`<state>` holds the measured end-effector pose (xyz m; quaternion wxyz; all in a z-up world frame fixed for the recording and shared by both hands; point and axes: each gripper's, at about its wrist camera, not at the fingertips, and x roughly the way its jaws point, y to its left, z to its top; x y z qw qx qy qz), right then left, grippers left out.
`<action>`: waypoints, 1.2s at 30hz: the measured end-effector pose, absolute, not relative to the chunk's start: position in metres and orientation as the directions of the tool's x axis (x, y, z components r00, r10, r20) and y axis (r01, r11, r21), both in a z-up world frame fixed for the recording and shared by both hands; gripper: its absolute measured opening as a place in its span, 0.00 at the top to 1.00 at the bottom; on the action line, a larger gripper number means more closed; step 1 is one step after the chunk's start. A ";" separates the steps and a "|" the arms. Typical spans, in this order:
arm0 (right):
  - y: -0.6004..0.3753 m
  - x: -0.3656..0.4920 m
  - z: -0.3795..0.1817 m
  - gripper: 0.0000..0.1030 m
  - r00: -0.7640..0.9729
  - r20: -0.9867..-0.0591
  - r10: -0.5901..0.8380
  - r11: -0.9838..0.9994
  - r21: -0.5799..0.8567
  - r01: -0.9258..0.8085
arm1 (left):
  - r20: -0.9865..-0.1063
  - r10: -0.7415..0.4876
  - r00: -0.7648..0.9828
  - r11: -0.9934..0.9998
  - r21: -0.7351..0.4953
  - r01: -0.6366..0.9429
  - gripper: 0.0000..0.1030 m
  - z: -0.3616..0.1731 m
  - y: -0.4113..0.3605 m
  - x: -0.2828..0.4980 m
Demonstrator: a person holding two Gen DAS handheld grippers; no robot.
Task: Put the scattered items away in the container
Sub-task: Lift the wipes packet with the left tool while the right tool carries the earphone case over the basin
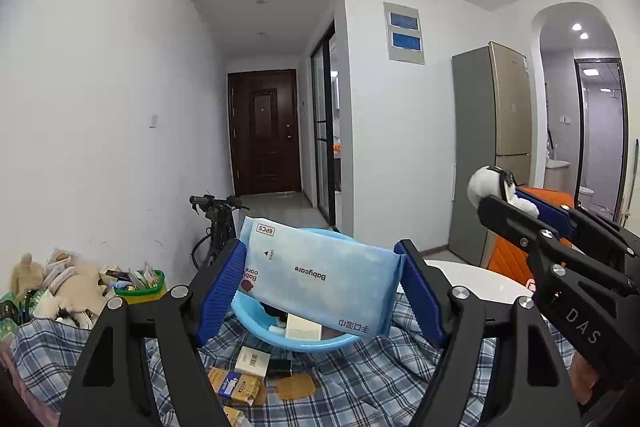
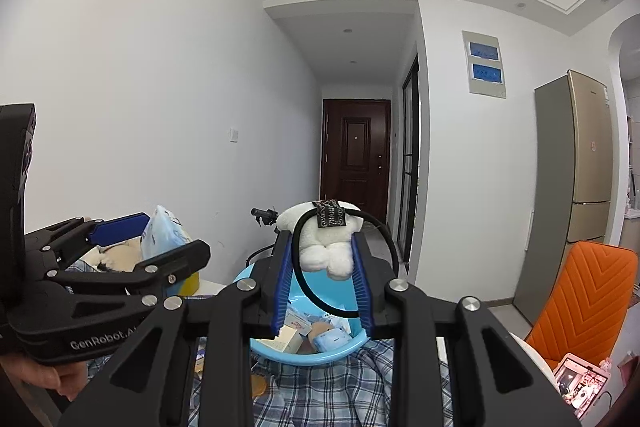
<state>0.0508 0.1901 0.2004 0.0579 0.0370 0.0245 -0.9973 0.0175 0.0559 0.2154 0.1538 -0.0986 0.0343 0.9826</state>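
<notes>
My left gripper [image 1: 320,291] is shut on a light-blue Babycare wet-wipes pack [image 1: 316,275] and holds it above the light-blue plastic basin [image 1: 304,345]. My right gripper [image 2: 322,279] is shut on a white fluffy headband [image 2: 326,251] with a black hoop, held above the same basin [image 2: 308,357], which has small boxes and packets in it. The right gripper also shows in the left wrist view [image 1: 520,207], and the left gripper shows in the right wrist view [image 2: 132,239]. Small boxes [image 1: 252,361] and a cigarette pack [image 1: 236,385] lie on the plaid cloth [image 1: 360,379] in front of the basin.
Plush toys [image 1: 68,287] and a green tub of packets [image 1: 140,285] sit at the far left. A white round table [image 1: 480,279], an orange chair [image 2: 584,299], a fridge [image 2: 572,187] and a bicycle [image 1: 216,227] stand beyond. A phone [image 2: 580,383] lies lower right.
</notes>
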 end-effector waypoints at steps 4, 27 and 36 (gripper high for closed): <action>0.193 0.045 0.200 0.74 -0.991 -0.079 -0.107 -0.993 -0.036 0.111 | -0.210 0.296 -0.932 -0.950 0.036 -0.310 0.24 0.214 0.059 0.014; 0.244 -0.127 0.170 0.75 -0.957 -0.259 -0.130 -0.990 0.090 0.110 | -0.301 0.346 -0.889 -0.936 -0.051 -0.348 0.24 0.176 0.063 -0.156; 0.232 -0.187 0.146 0.75 -0.946 -0.317 -0.062 -0.997 -0.021 0.072 | -0.357 0.313 -0.880 -0.938 0.027 -0.345 0.24 0.155 0.081 -0.242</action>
